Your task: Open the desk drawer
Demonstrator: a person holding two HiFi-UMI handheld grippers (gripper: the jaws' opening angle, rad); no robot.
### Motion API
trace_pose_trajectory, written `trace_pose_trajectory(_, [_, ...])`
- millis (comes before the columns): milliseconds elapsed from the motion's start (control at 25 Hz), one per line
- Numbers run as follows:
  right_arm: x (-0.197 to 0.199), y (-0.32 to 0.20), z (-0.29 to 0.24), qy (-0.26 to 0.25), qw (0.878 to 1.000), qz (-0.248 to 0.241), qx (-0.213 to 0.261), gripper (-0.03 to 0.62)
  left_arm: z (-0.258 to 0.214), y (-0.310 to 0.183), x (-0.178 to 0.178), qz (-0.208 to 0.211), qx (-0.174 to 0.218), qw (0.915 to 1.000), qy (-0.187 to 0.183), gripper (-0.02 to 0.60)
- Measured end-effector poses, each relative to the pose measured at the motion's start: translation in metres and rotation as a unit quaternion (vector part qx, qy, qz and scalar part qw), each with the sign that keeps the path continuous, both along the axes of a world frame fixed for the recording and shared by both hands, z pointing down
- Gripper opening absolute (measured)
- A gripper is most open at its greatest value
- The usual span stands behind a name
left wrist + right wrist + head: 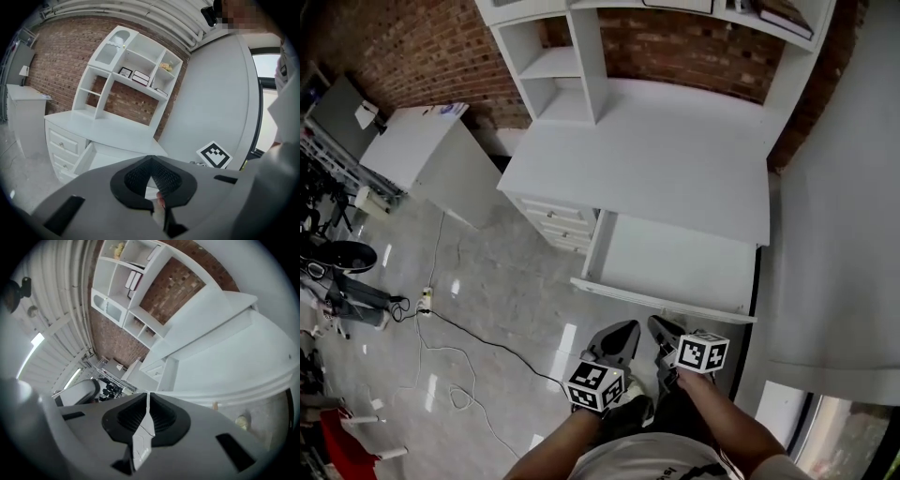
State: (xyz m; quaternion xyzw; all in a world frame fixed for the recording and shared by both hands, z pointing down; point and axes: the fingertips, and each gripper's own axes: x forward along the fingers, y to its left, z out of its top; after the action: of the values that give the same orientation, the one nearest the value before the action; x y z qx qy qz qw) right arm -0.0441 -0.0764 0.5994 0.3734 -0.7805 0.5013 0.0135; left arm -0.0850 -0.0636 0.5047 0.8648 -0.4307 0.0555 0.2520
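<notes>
A white counter (675,159) fills the upper middle of the head view, backed by a brick wall. A white shelf unit (581,66) stands along its back edge, with books (783,14) on a shelf at the top right. Under the counter's front edge a wide drawer (675,267) stands pulled out. At the left, the glossy grey floor (516,291) carries a white cable (441,349), a power strip (425,300) and a white cabinet (422,155).
</notes>
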Motion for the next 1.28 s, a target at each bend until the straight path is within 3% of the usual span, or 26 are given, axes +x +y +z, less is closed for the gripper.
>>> trace_pose_trajectory(280, [-0.019, -0.003, -0.089, 0.029, 0.995, -0.022, 0.09, 0.028, -0.05, 0.0, -0.017, -0.01, 0.026, 0.9996, 0.007, 0.012])
trace_pose_trajectory(560, [-0.033, -0.005, -0.162, 0.053, 0.982, -0.04, 0.177, 0.023, -0.102, 0.0, -0.024, -0.017, 0.063, 0.9977, 0.018, 0.012])
trace_pose_trajectory(1280, [-0.039, -0.016, -0.266, 0.126, 0.937, -0.049, 0.323, 0.018, -0.187, -0.01, -0.031, -0.022, 0.128, 0.9914, 0.018, 0.012])
